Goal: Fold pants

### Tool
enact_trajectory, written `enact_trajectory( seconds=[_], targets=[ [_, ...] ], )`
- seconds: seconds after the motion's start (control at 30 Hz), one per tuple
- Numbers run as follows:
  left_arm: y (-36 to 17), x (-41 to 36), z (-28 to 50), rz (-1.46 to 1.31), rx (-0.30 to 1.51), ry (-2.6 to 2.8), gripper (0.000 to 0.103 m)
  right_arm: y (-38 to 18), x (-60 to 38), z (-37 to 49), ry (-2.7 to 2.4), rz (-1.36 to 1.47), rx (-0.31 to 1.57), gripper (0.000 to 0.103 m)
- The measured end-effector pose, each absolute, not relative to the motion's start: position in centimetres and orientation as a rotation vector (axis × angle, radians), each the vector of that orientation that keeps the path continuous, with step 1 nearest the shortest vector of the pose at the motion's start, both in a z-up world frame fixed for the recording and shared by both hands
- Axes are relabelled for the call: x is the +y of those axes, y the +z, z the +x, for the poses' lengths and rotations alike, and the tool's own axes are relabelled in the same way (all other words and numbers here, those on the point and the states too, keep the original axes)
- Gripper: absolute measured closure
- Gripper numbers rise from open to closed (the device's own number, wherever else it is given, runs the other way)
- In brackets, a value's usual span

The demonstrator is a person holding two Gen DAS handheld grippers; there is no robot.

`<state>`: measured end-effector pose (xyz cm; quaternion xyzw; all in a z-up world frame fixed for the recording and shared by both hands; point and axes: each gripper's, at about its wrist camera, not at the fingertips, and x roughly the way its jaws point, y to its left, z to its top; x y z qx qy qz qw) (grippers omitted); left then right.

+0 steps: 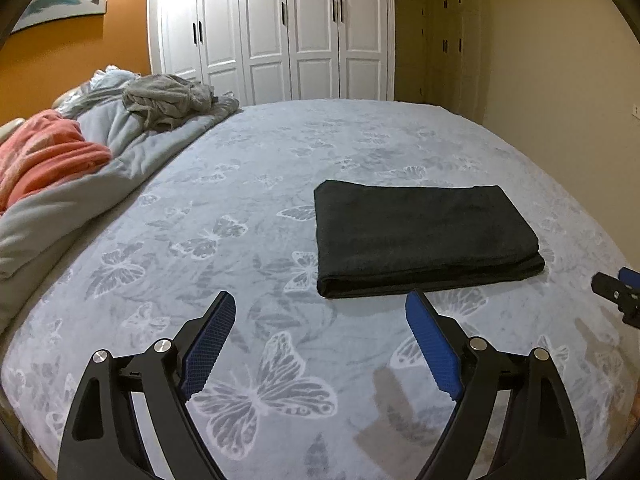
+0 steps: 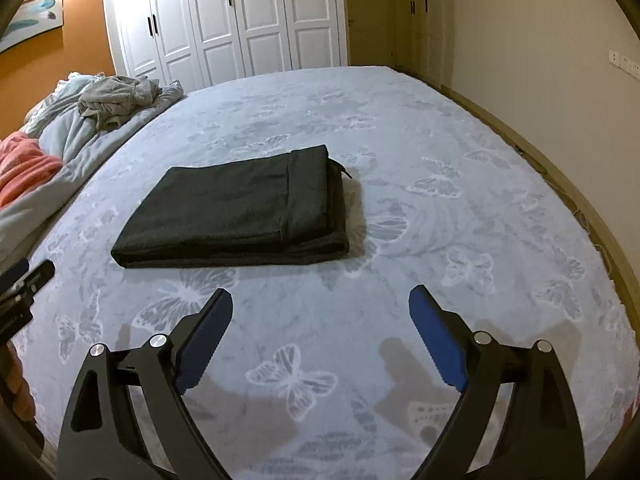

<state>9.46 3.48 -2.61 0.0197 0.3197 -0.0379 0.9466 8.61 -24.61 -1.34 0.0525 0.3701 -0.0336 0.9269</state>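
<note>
Dark pants (image 1: 424,236) lie folded into a flat rectangle on the butterfly-print bedspread (image 1: 248,184). In the right wrist view the same pants (image 2: 236,208) show a hem and a small tab at their right edge. My left gripper (image 1: 320,304) hovers open above the bedspread, just short of the pants' near edge, with nothing between its blue pads. My right gripper (image 2: 321,298) is open too, empty, near the pants' front right corner. Each gripper's tip shows at the edge of the other's view: the right one (image 1: 618,292), the left one (image 2: 24,284).
A rumpled grey duvet (image 1: 120,148), a grey garment (image 1: 168,100) and an orange blanket (image 1: 44,152) pile up at the bed's left. White wardrobe doors (image 1: 276,28) stand behind the bed. The bed's wooden edge (image 2: 560,176) runs along the right wall.
</note>
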Motion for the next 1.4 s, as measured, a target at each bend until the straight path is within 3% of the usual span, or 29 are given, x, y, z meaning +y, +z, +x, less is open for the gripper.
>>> enact_trajectory(
  seconds=[0.4, 0.63, 0.73, 1.4],
  targets=[
    [-5.0, 3.3, 12.9, 0.039, 0.724, -0.043, 0.017, -2.4, -26.0, 11.9, -0.081, 0.230, 0.797, 0.014],
    [-5.9, 2.7, 12.8, 0.067, 0.722, -0.053, 0.017, -4.4, -24.5, 10.6, -0.087, 0.182, 0.828, 0.014],
    [-5.9, 2.6, 12.4, 0.081, 0.717, -0.049, 0.017, -4.4, -24.3, 10.1, -0.093, 0.174, 0.804, 0.010],
    [-5.4, 2.3, 10.7, 0.078, 0.687, -0.083, 0.017, -3.5, -22.3, 8.6, -0.079, 0.044, 0.733, 0.009]
  ],
)
